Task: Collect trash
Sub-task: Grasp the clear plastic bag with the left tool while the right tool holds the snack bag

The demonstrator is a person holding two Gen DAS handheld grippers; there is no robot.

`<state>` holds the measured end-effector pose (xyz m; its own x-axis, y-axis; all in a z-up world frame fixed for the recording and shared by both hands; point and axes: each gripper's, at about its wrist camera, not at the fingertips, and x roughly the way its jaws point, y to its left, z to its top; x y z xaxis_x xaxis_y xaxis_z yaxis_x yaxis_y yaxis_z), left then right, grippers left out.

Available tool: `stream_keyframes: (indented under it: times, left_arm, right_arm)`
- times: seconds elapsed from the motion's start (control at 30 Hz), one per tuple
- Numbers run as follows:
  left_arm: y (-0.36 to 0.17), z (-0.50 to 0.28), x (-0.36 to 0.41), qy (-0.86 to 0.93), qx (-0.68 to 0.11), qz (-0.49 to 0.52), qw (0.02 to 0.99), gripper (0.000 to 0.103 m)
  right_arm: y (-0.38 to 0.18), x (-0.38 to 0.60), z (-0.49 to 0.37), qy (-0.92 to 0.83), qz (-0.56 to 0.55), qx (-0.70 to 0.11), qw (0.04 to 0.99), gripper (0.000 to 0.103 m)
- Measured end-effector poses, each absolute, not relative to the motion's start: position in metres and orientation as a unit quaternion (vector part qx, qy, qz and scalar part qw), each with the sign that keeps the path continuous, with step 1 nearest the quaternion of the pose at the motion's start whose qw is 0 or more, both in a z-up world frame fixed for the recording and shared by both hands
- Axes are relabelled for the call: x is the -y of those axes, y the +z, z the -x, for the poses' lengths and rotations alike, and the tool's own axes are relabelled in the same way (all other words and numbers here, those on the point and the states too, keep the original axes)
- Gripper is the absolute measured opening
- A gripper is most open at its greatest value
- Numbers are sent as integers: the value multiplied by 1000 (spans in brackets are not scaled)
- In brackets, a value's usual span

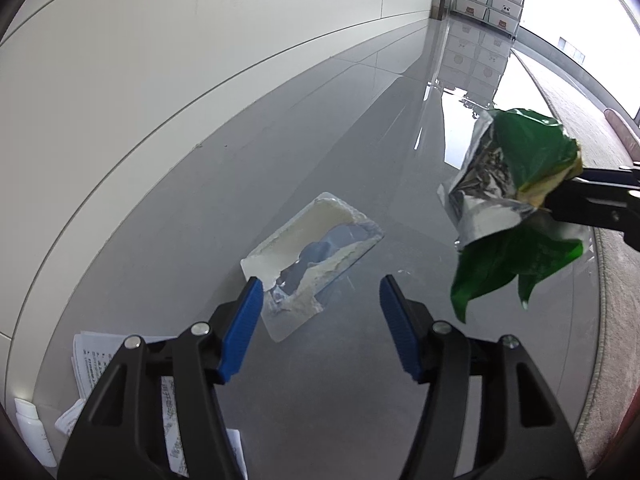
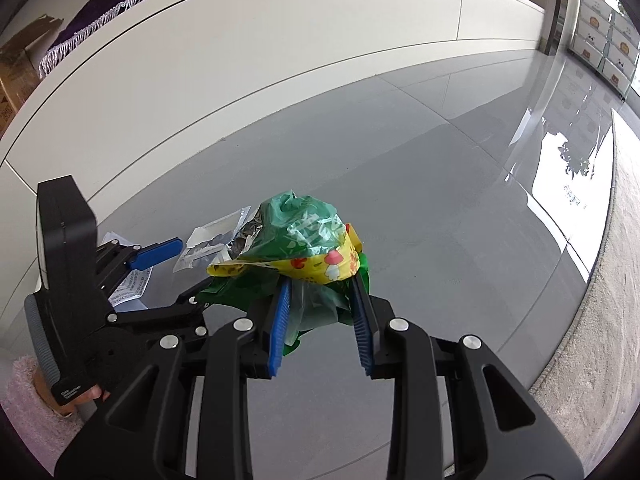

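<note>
- Holding my right gripper (image 2: 320,300) clamped on a bundle of trash: a green plastic bag (image 2: 308,232) wrapped with a yellow printed snack wrapper (image 2: 328,266) and a silver foil pouch (image 1: 486,184), all hanging off the floor.
- My left gripper (image 1: 320,292) points down at a torn white paper-and-film packet (image 1: 312,256) lying flat on the glossy grey floor (image 1: 280,140); its jaws stand apart, empty, one blue pad at the packet's near edge.
- Printed leaflets (image 1: 90,364) and a small white bottle (image 1: 32,428) lie on the floor just left of that gripper, beside the white wall base (image 1: 120,80).
- Risk: as I judge it, the packet lies flat on a slick surface, so closing pads may skate it away instead of pinching it.
- Risk: the bundle is gripped only at its gathered neck; the loose foil pouch could slip out if I swing.
- Writing: white characters on the green bag and small print on the leaflets are not legible; the wrapper shows red-and-white mushroom pictures.
</note>
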<state>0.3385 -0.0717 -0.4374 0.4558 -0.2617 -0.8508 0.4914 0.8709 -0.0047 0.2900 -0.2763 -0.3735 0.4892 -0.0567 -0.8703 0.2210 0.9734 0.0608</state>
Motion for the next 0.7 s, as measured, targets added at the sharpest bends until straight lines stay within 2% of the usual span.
stream_keyframes:
  times: [0.07,0.13,0.2,0.23,0.27,0.33,0.7]
  left_arm:
    - [-441,-343,77,-220,-474,-128,843,49]
    - [-445,-346,80,-222,-479,-131,839,33]
    - [-447,-349,84,-225,-483,-133,836,26]
    - [-447,-349,85,-227,-481,-135,836,17]
    - [-447,-349,87,-232,-483,-134,833,14]
    - [-445,-346,91,-236,-478,-139,835,11]
    - [-433,-332,77,-245,-471,-117,839,10]
  right_arm:
    - [-376,276,-290,-77,-86,-503,856,28]
    - [-378,276,-291,-75,-89,-506,855,28]
    - [-379,276,-292,-72,-90,-508,854,28]
    - [-380,275,-292,-71,-89,-508,854,28]
    - [-380,275,-292,-68,-90,-509,853,28]
    - [-380,276,-294,-68,-88,-508,854,28]
    - [-374,276,-287,-67,-90,-500,859,28]
